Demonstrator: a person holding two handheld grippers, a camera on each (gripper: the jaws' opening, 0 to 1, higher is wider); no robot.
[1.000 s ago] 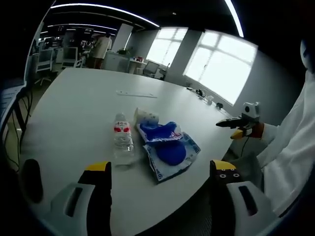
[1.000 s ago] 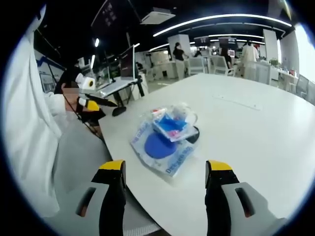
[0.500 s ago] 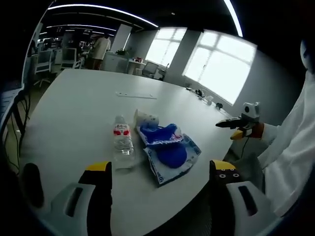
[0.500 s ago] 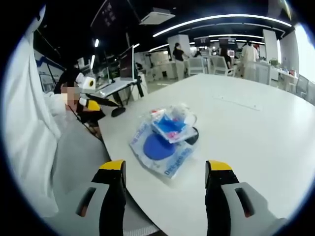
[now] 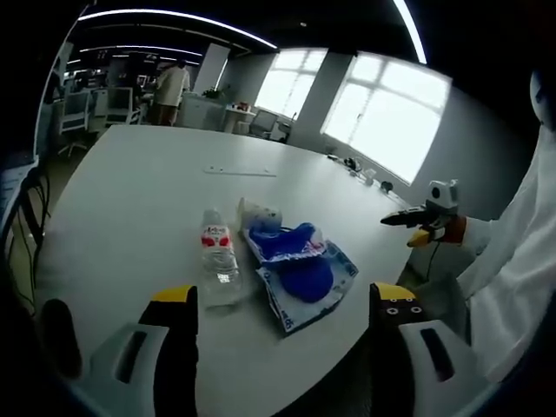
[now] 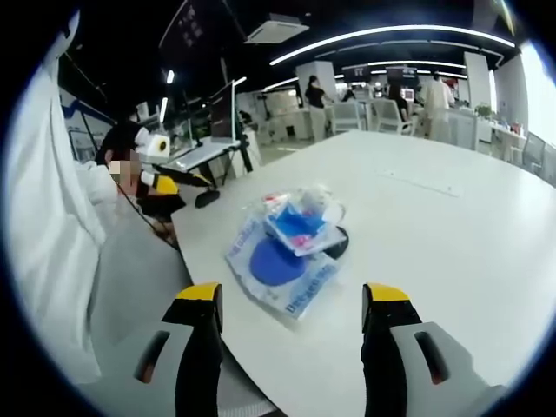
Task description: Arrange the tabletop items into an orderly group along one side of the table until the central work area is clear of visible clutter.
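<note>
White counter (image 5: pixel 130 200): clear plastic water bottle (image 5: pixel 218 256) lies lengthwise straight ahead of left gripper (image 5: pixel 282 326); both grippers' fingers apart, empty.

right gripper (image 6: pixel 291 300): jaws spread wide, nothing between them, over the near edge of the white table (image 6: pixel 434 234)
blue-and-white bag (image 6: pixel 282 269): lies flat on the table just ahead of the jaws, nearer the left jaw
smaller blue packet (image 6: pixel 297 228): rests on the bag's far end
left gripper (image 6: pixel 169 176): far left, beyond the table edge
</note>
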